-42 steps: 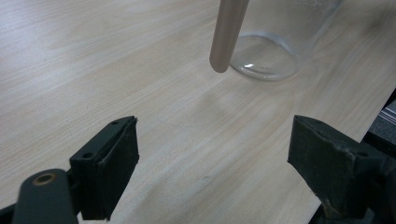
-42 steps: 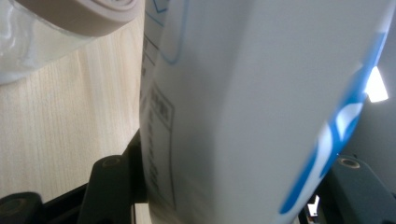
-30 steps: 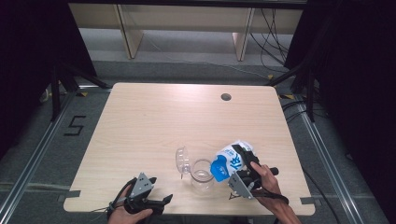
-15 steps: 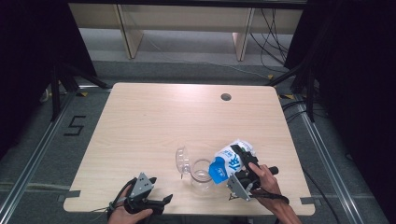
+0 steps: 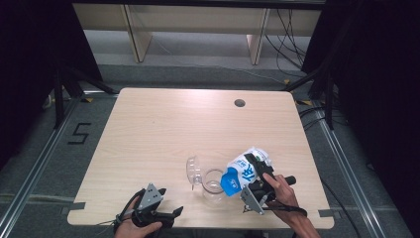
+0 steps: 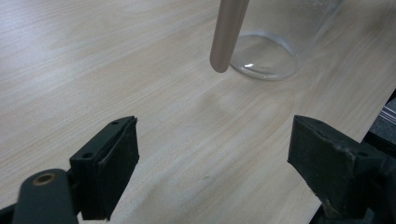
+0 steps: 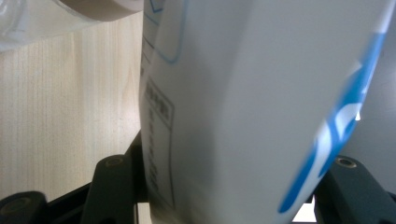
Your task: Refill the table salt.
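Note:
A blue and white pouch [image 5: 246, 170] is tilted, blue end down, over the rim of a clear glass jar [image 5: 214, 186] near the table's front edge. My right gripper [image 5: 253, 174] is shut on the pouch from the right. In the right gripper view the pouch [image 7: 261, 93] sits between the jaws of the right gripper [image 7: 229, 186]. My left gripper [image 5: 173, 214] rests at the front left, open, with nothing in it. Beyond the wide-apart jaws of the left gripper [image 6: 212, 158] stand the jar's base [image 6: 264, 56] and a tan rod-like piece [image 6: 228, 32].
A clear curved plastic piece [image 5: 193, 171] lies just left of the jar. The wooden table [image 5: 163, 134] has a round cable hole [image 5: 239, 103] at its back right. Dark floor, rails and cables surround the table.
The pouch's blue end has dipped slightly lower toward the jar. Both hands have stayed where they were.

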Tool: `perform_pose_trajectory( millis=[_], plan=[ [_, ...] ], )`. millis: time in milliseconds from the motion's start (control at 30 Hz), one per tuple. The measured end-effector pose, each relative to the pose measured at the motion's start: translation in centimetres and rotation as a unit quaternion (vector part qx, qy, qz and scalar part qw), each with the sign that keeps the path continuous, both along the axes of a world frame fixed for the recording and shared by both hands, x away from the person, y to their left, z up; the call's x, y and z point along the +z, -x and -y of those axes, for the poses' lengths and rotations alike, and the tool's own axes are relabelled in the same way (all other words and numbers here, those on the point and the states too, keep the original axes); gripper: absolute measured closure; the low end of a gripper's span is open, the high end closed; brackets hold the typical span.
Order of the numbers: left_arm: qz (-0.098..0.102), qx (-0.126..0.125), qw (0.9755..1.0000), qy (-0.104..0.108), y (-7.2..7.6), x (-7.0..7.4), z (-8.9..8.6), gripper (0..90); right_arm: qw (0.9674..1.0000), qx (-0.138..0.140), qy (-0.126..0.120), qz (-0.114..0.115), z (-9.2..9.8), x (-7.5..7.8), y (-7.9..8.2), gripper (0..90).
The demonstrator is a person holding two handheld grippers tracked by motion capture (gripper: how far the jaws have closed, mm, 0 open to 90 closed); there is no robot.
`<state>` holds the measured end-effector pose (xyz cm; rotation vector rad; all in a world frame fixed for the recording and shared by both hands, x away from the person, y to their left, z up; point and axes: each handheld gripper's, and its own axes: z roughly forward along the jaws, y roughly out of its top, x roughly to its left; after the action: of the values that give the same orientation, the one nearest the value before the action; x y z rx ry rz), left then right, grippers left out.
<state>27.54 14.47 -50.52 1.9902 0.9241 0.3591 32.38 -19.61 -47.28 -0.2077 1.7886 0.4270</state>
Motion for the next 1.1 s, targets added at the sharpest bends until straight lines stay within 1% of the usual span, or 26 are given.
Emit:
perform_pose_trajectory(
  millis=[33,67,100,133,200,233,267,300,333,367,400,433,467,500,533,600,633,667,700,767,833,900,967,1033,1067,1100],
  plan=[
    [0.001,-0.001,1.0000,-0.001,-0.02,0.01,-0.01,15.8,0.9998,-0.004,-0.020,-0.007,0.03,-0.33,-0.01,44.6],
    [0.001,-0.001,1.0000,-0.001,-0.02,0.00,-0.01,15.7,1.0000,-0.001,-0.004,0.000,0.01,-0.06,-0.01,44.6],
    [0.001,-0.002,1.0000,-0.007,-0.04,0.02,-0.08,15.7,1.0000,0.001,0.004,0.002,-0.01,0.08,-0.01,44.7],
    [-0.001,0.001,1.0000,0.001,0.01,-0.01,0.01,15.7,0.9998,-0.002,-0.020,-0.005,0.03,-0.29,-0.03,44.6],
    [-0.004,0.004,1.0000,0.004,0.05,-0.04,0.06,15.7,0.9999,-0.003,-0.016,-0.001,0.02,-0.28,-0.03,44.7],
    [-0.003,0.001,0.9999,-0.013,-0.03,0.02,-0.14,15.8,1.0000,-0.003,-0.009,0.001,0.01,-0.17,-0.05,44.7],
    [-0.003,0.001,0.9999,-0.011,-0.02,0.01,-0.11,15.8,0.9999,-0.003,-0.016,0.000,0.01,-0.29,-0.06,44.7],
    [-0.004,0.003,1.0000,0.002,0.06,-0.02,0.06,15.7,0.9999,-0.004,-0.013,0.001,-0.02,-0.29,-0.04,44.7],
    [-0.004,0.001,1.0000,0.005,0.02,-0.06,0.05,15.7,0.9997,-0.006,-0.021,-0.004,-0.01,-0.50,-0.02,44.7],
    [-0.006,0.000,1.0000,0.004,0.01,-0.05,0.04,15.7,1.0000,-0.003,0.005,0.008,-0.05,-0.23,-0.06,44.7],
    [-0.004,0.000,1.0000,0.000,-0.02,-0.05,0.00,15.7,0.9998,-0.004,0.015,0.011,-0.11,-0.13,-0.01,44.8],
    [-0.005,0.000,1.0000,0.005,0.01,-0.06,0.06,15.7,1.0000,-0.007,-0.001,0.005,-0.08,-0.42,-0.02,44.9],
    [-0.005,0.000,1.0000,0.005,0.01,-0.06,0.06,15.8,1.0000,-0.006,0.003,0.005,-0.10,-0.39,-0.04,44.9],
    [-0.005,0.000,1.0000,0.005,0.02,-0.06,0.05,15.8,0.9999,-0.008,-0.001,0.006,-0.12,-0.47,-0.01,44.9],
    [-0.004,0.002,1.0000,0.004,0.04,-0.05,0.07,15.7,0.9999,-0.009,0.002,0.007,-0.10,-0.43,-0.01,44.9],
    [-0.005,0.000,1.0000,0.003,0.02,-0.04,0.03,15.8,0.9994,-0.001,0.029,0.018,-0.16,-0.03,-0.06,44.9],
    [-0.005,-0.001,1.0000,0.003,0.01,-0.03,0.02,15.8,0.9999,-0.007,0.009,0.013,-0.08,-0.38,-0.05,44.9],
    [-0.005,-0.001,1.0000,0.003,0.02,-0.03,0.02,15.7,0.9998,-0.004,0.009,0.014,-0.08,-0.38,-0.09,44.9],
    [-0.005,-0.001,1.0000,0.002,0.02,-0.02,0.02,15.7,0.9998,-0.008,0.011,0.014,-0.07,-0.39,-0.04,44.9],
    [-0.005,-0.001,1.0000,0.003,0.02,-0.02,0.02,15.8,0.9997,0.001,0.018,0.013,-0.05,-0.36,-0.18,45.1],
    [-0.005,-0.001,1.0000,0.002,0.01,-0.02,0.02,15.8,0.9997,0.001,0.019,0.017,-0.05,-0.33,-0.16,45.1],
    [-0.005,-0.001,1.0000,0.003,0.01,-0.02,0.02,15.7,0.9996,0.000,0.020,0.019,-0.07,-0.28,-0.13,45.1],
    [-0.004,-0.001,1.0000,0.002,0.01,-0.02,0.02,15.7,0.9997,-0.007,0.014,0.019,-0.09,-0.29,-0.04,45.1],
    [-0.005,-0.001,1.0000,0.003,0.01,-0.02,0.01,15.7,0.9995,-0.003,0.023,0.022,-0.08,-0.24,-0.08,45.3],
    [-0.004,0.000,1.0000,0.002,0.02,-0.02,0.02,15.7,0.9993,-0.009,0.028,0.025,-0.09,-0.21,0.01,45.3],
    [-0.004,0.000,1.0000,0.003,0.02,-0.02,0.03,15.7,0.9987,-0.007,0.041,0.031,-0.15,0.04,0.08,45.3]
  ],
)
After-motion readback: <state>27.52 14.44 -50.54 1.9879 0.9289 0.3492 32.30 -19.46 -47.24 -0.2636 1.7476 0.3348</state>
